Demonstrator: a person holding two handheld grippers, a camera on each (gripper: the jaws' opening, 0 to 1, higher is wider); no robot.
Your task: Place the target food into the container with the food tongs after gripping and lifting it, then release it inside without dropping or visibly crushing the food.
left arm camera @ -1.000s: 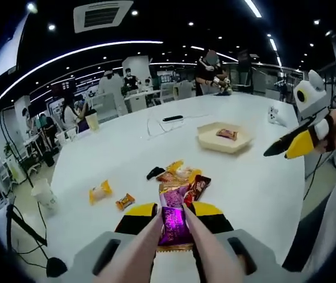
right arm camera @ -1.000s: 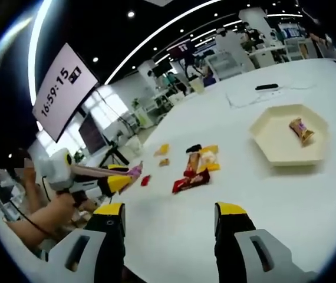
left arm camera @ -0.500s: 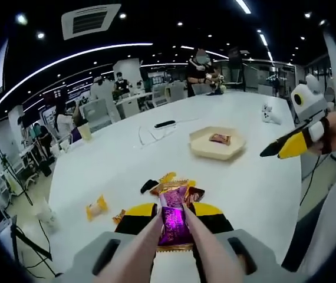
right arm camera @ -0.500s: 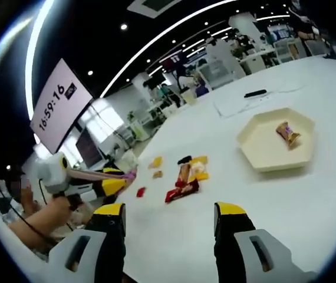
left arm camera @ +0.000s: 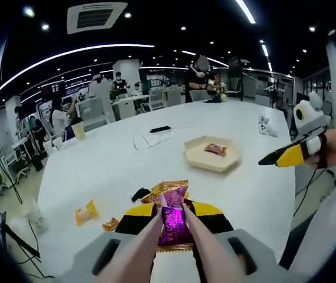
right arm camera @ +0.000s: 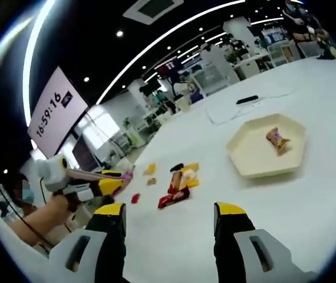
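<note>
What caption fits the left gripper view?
Left gripper tongs lift a purple snack packet above the white table, hexagonal tray ahead.

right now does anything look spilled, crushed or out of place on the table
Nothing stands out. The purple snack packet sits uncrushed between the left hand-held gripper's tongs, loose snack packets lie scattered on the white table, and one wrapped snack lies inside the hexagonal tray.

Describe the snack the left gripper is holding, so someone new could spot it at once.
On the large white table, a heap of small snack packets lies short of the cream hexagonal tray. Raised above that heap, between pink tongs clamped in the left gripper, is a shiny purple wrapper with gold crimped ends: the one purple packet, and the one off the table.
</note>
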